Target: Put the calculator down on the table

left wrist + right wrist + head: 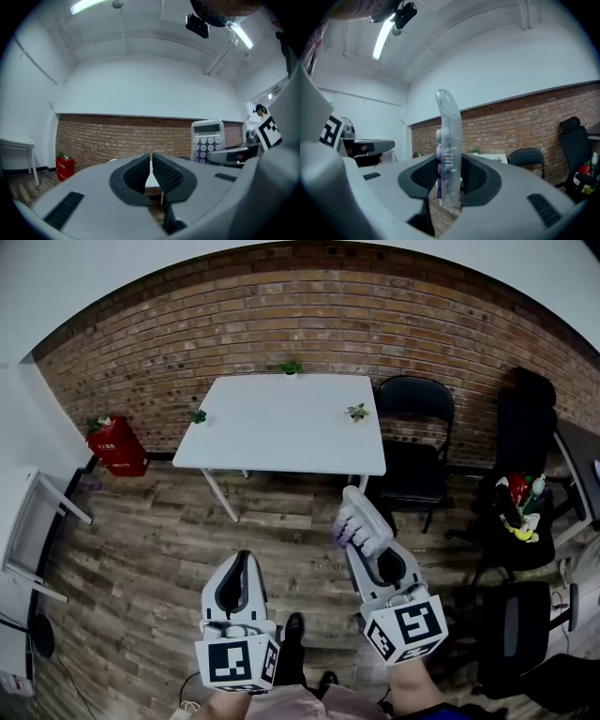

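Observation:
My right gripper (367,538) is shut on a pale calculator (363,521) with white and purple keys, held on edge over the wood floor, short of the white table (281,427). In the right gripper view the calculator (449,150) stands upright between the black pads, seen edge-on. From the left gripper view the calculator (208,139) shows face-on at the right, display at the top. My left gripper (236,579) hangs to the left of it, jaws together with nothing between them (151,174).
Three small potted plants (357,412) stand on the table. A black folding chair (416,442) stands right of it, a red box (119,446) at the far left by the brick wall, and office chairs (514,634) at the right. A white stand (33,531) is at the left edge.

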{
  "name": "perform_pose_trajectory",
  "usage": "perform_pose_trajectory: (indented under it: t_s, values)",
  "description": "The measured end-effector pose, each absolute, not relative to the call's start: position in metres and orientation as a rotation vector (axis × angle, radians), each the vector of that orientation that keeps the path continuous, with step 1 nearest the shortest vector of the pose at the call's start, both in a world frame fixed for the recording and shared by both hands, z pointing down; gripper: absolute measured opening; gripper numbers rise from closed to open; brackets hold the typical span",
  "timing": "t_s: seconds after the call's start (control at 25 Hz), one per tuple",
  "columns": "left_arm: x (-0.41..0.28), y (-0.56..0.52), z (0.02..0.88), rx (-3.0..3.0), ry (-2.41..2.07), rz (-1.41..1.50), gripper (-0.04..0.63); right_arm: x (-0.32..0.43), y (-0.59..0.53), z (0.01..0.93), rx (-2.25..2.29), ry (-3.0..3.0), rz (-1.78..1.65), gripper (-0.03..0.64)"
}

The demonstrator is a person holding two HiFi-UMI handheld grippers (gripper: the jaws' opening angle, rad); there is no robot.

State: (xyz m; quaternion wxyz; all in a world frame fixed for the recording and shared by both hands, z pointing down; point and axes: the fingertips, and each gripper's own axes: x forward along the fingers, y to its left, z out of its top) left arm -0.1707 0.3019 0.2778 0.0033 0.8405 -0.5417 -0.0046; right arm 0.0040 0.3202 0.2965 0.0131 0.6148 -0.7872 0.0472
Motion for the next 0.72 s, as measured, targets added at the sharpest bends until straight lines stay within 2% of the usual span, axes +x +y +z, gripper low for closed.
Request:
perform_pose_trajectory:
  t_s: [0.44, 0.72]
  values:
    - [-0.179, 0.140, 0.276, 2.670, -1.639, -0.026, 0.025, -0.010, 0.170, 0.299, 1.936, -2.394, 0.149, 0.132]
    - [-0.173, 0.073, 0.264, 2.729, -1.592, -0.062, 0.025, -0.007, 0.106, 0.285, 1.993, -2.372, 0.095, 0.132]
